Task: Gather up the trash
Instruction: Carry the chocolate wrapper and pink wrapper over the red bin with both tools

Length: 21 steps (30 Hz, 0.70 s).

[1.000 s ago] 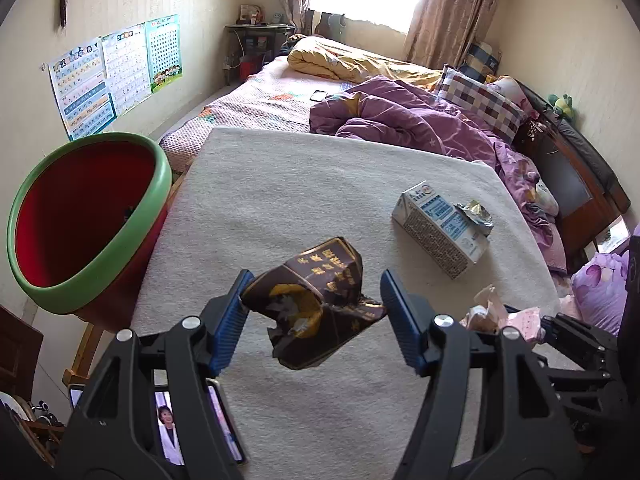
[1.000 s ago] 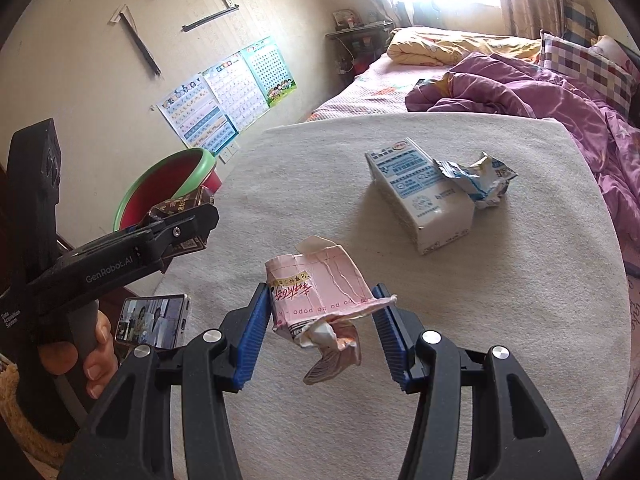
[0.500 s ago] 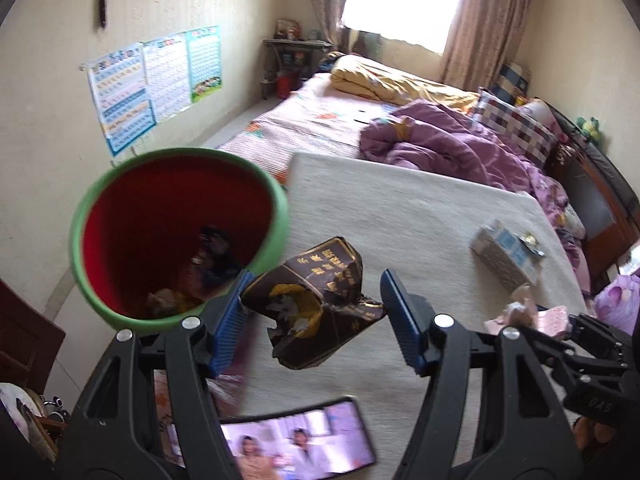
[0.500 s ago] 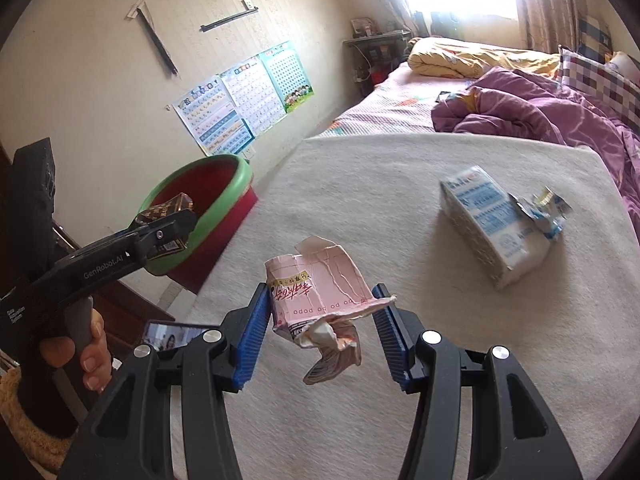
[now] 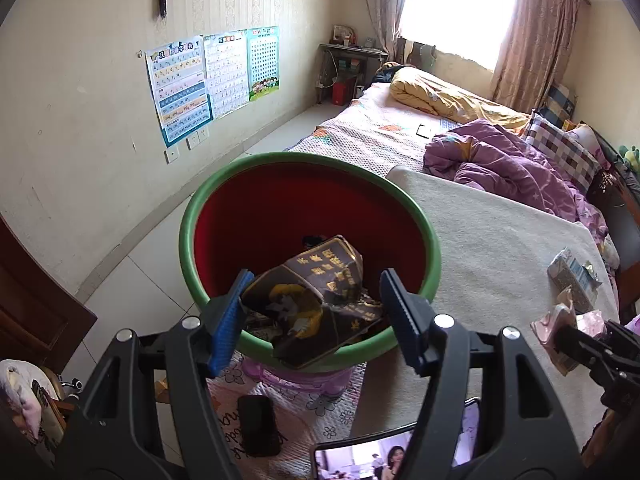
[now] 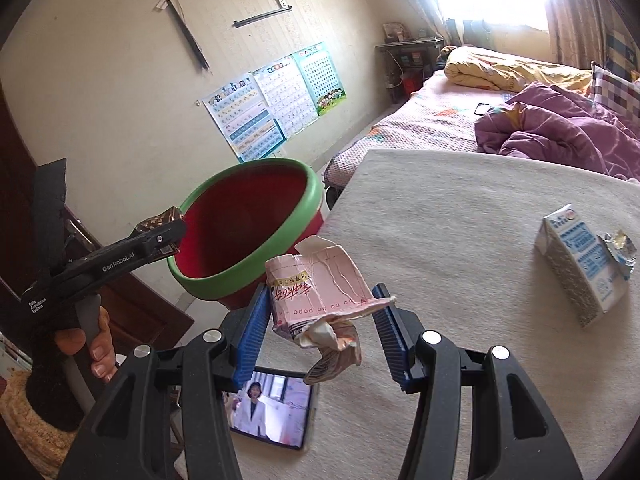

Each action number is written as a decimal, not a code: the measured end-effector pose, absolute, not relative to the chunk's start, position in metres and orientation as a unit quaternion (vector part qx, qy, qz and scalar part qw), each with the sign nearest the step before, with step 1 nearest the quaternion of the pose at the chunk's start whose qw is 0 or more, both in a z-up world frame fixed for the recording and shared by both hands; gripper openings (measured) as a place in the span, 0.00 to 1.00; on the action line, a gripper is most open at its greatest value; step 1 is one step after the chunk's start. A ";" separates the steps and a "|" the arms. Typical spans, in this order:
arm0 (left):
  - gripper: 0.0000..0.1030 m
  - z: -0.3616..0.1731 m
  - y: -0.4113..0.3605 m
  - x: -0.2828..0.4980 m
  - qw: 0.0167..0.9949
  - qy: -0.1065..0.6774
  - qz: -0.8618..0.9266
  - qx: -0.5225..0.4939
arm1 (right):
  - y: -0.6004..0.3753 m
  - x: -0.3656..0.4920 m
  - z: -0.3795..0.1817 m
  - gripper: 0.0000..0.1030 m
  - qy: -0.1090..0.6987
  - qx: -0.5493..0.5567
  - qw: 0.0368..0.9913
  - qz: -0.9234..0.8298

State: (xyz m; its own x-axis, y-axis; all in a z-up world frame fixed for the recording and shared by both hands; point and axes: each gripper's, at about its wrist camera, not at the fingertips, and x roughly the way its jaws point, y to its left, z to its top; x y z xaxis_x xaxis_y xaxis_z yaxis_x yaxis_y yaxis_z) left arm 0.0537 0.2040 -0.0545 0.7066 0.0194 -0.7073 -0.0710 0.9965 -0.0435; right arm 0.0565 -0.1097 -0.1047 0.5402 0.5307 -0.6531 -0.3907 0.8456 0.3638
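Only the left wrist view shows the left gripper jaws grasping a crumpled dark-brown gold-printed carton above the green-rimmed red plastic bin, while the right gripper jaws clench a crushed pink paper carton, with the bin beyond.

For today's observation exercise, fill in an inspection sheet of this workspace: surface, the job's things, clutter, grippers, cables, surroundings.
Surface: cream blanket spread over the bed.
Job's things: red bin with green rim beside the bed, trash already inside; dark wrapper held over it; pink carton held above the blanket; white carton and crumpled foil lying on the blanket.
Clutter: phone playing video; black phone on a floral cloth.
Grippers: left gripper shut on the dark wrapper; right gripper shut on the pink carton.
Cables: nothing seen.
Surroundings: wall posters, purple quilt, curtained window.
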 end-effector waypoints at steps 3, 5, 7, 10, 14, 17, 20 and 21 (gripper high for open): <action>0.61 -0.055 0.211 0.056 0.923 0.383 0.020 -0.032 | -0.099 0.056 -0.106 0.49 0.400 0.088 0.873 0.263; 0.61 -0.056 0.216 0.057 0.923 0.383 0.018 -0.032 | -0.093 0.058 -0.106 0.49 0.399 0.088 0.874 0.263; 0.61 -0.057 0.219 0.058 0.923 0.383 0.016 -0.032 | -0.088 0.058 -0.106 0.49 0.398 0.088 0.875 0.262; 0.61 -0.057 0.222 0.060 0.923 0.383 0.014 -0.031 | -0.085 0.052 -0.108 0.49 0.399 0.087 0.875 0.260; 0.61 -0.058 0.225 0.062 0.923 0.383 0.007 -0.031 | -0.077 0.052 -0.109 0.49 0.401 0.086 0.875 0.258; 0.61 -0.059 0.227 0.064 0.923 0.383 0.003 -0.031 | -0.074 0.051 -0.110 0.49 0.401 0.085 0.875 0.258; 0.61 -0.061 0.227 0.063 0.923 0.384 0.002 -0.030 | -0.070 0.052 -0.108 0.49 0.400 0.082 0.875 0.259; 0.61 -0.061 0.228 0.063 0.923 0.384 0.002 -0.030 | -0.068 0.053 -0.108 0.49 0.400 0.082 0.875 0.259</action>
State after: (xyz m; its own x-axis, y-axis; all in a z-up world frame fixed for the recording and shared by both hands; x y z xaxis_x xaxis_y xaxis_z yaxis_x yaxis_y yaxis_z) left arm 0.0629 0.2280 -0.0613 0.7046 -0.0203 -0.7093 -0.0265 0.9981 -0.0549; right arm 0.0528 -0.0684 -0.1079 0.5459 0.5190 -0.6577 -0.3886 0.8523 0.3501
